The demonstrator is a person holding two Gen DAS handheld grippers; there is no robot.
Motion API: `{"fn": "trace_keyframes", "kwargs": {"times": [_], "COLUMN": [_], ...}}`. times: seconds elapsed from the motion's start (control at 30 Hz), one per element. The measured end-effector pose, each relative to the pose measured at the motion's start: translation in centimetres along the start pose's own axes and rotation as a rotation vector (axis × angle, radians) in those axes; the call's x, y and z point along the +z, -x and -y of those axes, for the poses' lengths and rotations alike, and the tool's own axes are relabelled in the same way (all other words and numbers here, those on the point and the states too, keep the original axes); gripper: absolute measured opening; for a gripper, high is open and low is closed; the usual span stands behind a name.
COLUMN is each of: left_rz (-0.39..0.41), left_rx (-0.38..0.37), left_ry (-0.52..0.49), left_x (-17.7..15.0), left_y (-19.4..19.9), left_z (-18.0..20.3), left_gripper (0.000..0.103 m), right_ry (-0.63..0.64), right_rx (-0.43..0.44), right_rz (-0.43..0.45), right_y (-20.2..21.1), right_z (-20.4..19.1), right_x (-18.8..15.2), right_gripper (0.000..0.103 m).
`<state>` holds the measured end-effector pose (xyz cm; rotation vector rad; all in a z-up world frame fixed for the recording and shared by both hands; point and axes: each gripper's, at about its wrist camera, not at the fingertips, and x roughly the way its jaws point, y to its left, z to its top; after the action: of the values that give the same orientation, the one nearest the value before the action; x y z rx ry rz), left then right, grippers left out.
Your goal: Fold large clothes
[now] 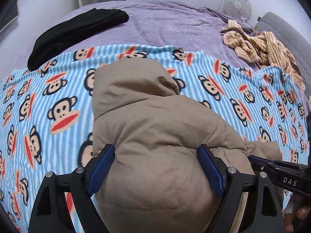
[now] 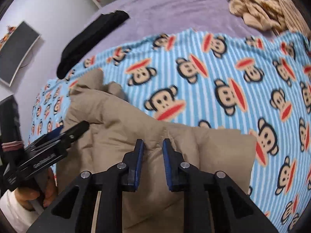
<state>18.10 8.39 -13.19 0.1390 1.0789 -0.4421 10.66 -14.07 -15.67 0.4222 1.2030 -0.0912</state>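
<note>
A tan puffy hooded jacket [image 1: 151, 116] lies on a blue striped monkey-print blanket [image 1: 48, 97], hood pointing away from me. My left gripper [image 1: 155, 146] stands open and wide over the jacket's near end, whose padded bulk swells up between the blue pads [image 1: 103, 167]. In the right wrist view the jacket [image 2: 116, 132] lies folded. My right gripper [image 2: 153, 140] has its jaws almost together, nipping a ridge of the tan fabric, and creases run to the tips. The left gripper [image 2: 77, 128] shows at the left, held by a hand [image 2: 29, 196].
A folded black garment [image 1: 77, 33] lies at the far left on the purple bedspread [image 1: 165, 23]. A crumpled beige striped garment [image 1: 258, 46] sits at the far right beside a grey headboard [image 1: 281, 31]. White walls and a door stand beyond the bed.
</note>
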Motion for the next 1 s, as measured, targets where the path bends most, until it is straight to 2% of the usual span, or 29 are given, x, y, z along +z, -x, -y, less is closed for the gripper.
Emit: {"fn": "trace_keyframes", "kwargs": {"times": [0.07, 0.13, 0.23, 0.4, 0.43, 0.57, 0.67, 0.8, 1.0], "left_rz": [0.004, -0.007, -0.033, -0.043, -0.039, -0.055, -0.090, -0.137, -0.178], "left_rx": [0.030, 0.047, 0.035, 0.000, -0.005, -0.001, 0.020, -0.006, -0.007], "left_ry": [-0.039, -0.047, -0.034, -0.022, -0.020, -0.009, -0.010, 0.029, 0.048], "left_x": [-0.4, -0.5, 0.0, -0.9, -1.5, -5.2, -8.6, -12.2, -14.0], "left_y": [-0.6, -1.3, -1.1, 3.0, 4.0, 7.5, 8.7, 8.8, 6.7], "left_z": [1.3, 1.5, 0.9, -0.7, -1.1, -2.3, -2.5, -2.5, -1.8], "left_gripper": [0.095, 0.097, 0.097, 0.097, 0.097, 0.097, 0.097, 0.098, 0.103], "right_ry": [-0.068, -0.098, -0.068, -0.090, -0.104, -0.094, -0.069, -0.051, -0.020], "right_rx": [0.031, 0.054, 0.040, 0.063, 0.085, 0.111, 0.122, 0.128, 0.107], "right_rz": [-0.028, -0.027, -0.032, -0.046, -0.051, -0.043, -0.029, -0.044, -0.093], "right_y": [-0.5, -0.7, -1.0, 0.2, 1.0, 4.3, 7.0, 9.1, 8.8], "right_z": [2.6, 3.9, 3.8, 3.5, 3.5, 3.1, 2.5, 1.5, 0.2], "right_x": [-1.2, -1.7, -1.5, -1.3, -1.4, -2.3, -4.0, -7.4, -12.7], "right_gripper": [0.009, 0.006, 0.006, 0.007, 0.011, 0.012, 0.012, 0.012, 0.012]}}
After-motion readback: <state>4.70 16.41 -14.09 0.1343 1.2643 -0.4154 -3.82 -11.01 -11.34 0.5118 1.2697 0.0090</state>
